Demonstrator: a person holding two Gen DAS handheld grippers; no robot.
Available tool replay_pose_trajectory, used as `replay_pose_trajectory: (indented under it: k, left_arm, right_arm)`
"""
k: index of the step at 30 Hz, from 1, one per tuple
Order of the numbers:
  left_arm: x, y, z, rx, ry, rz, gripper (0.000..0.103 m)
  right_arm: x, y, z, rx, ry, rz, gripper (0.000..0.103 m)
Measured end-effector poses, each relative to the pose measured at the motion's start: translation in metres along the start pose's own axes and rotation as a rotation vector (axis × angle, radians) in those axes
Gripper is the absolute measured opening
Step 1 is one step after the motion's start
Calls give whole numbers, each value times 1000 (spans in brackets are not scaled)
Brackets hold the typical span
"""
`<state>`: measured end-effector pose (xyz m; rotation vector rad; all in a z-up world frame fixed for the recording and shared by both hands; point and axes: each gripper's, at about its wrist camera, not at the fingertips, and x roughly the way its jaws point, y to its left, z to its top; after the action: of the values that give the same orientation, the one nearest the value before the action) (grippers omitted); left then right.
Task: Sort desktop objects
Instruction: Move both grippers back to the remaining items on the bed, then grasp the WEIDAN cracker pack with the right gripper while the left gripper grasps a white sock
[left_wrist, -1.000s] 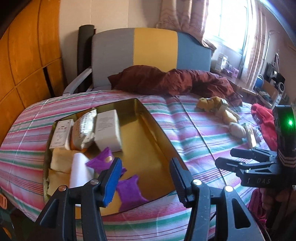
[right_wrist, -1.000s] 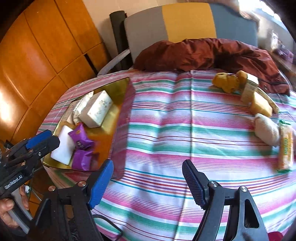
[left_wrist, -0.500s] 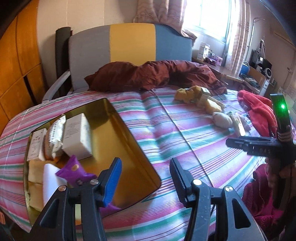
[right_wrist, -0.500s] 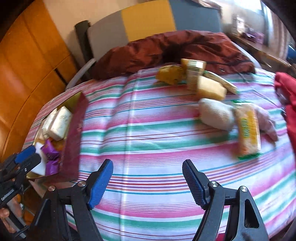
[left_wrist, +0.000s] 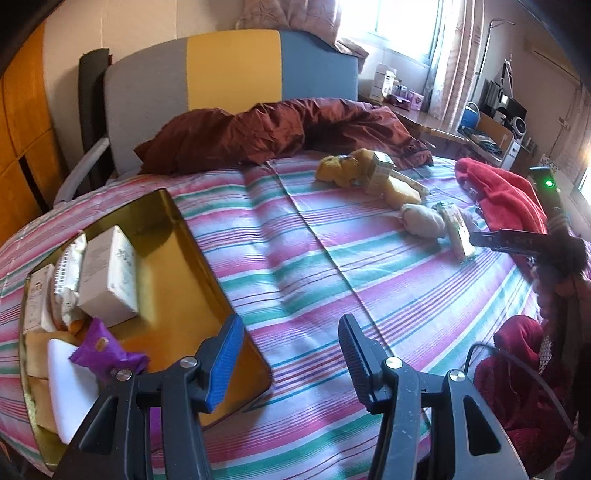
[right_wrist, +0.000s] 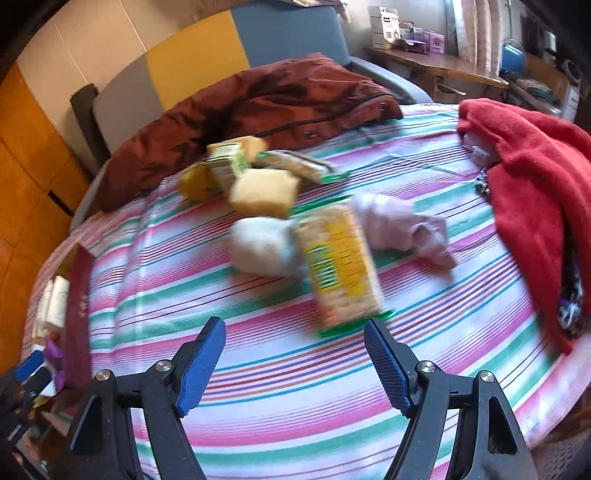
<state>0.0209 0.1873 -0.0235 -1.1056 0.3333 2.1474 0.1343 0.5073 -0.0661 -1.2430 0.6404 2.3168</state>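
Several items are already packed in the gold tray; a cracker packet (among others) is left. Left gripper and right gripper are held open, empty.

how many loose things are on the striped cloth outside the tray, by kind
snack packets: 2
rolled socks: 2
yellow sponge block: 1
small carton: 1
yellow soft lump: 1
total: 7
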Motion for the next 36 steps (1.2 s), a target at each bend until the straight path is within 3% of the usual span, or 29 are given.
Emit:
replay_pose_trajectory:
  k: [4, 9, 13, 15, 16, 23, 30, 36]
  left_arm:
    - [10, -7, 5, 6, 22, -16, 54]
    - [26, -19, 14, 13, 59, -52, 55]
    - [40, -33, 24, 23, 85, -92, 55]
    - [48, -42, 31, 34, 92, -109, 55]
    - [51, -47, 34, 40, 94, -118, 55]
    - [78, -86, 66, 98, 94, -201, 55]
    - [115, -126, 95, 163, 107, -275, 63]
    - [150, -154, 112, 183, 141, -291, 65]
  right_arm:
    - [17, -10, 12, -35, 1, -34, 82]
    - [40, -4, 20, -157, 0, -142, 81]
    - [58, 2, 22, -224, 33, -175, 72]
    - [64, 3, 23, -241, 38, -203, 61]
    - [65, 2, 24, -241, 45, -197, 48]
    - [57, 4, 25, -240, 35, -159, 48]
    - [35, -14, 34, -132, -29, -119, 48]
    - [18, -31, 42, -44, -85, -108, 48]
